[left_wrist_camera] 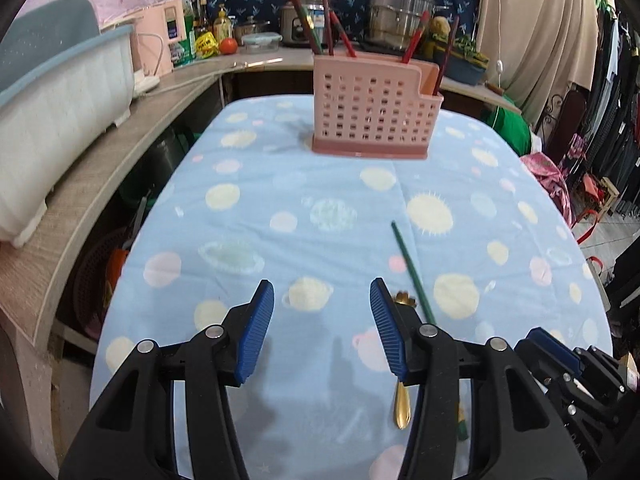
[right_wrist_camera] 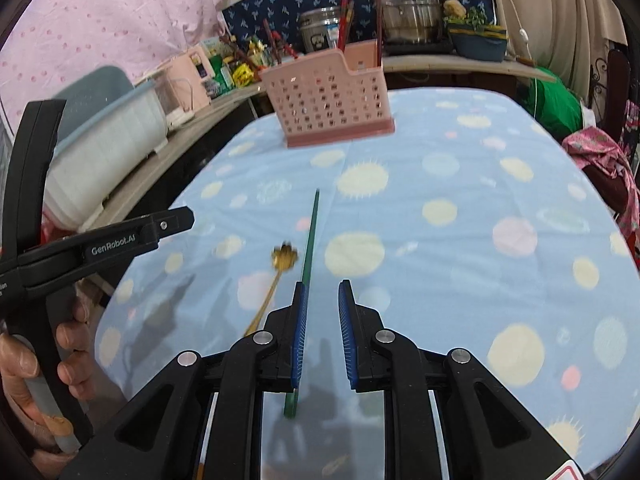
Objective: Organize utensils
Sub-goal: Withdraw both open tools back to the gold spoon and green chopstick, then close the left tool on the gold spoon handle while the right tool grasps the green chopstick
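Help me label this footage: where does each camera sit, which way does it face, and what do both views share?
Left wrist: rides the left gripper, looking down its open jaws across the blue tablecloth toward the pink utensil holder; the right gripper's black body shows at lower right.
Right wrist: rides the right gripper, facing the same way; the left gripper and the hand holding it show at left.
Shared: holder, green chopstick, gold spoon.

One pink utensil holder, one green chopstick and one gold spoon are visible.
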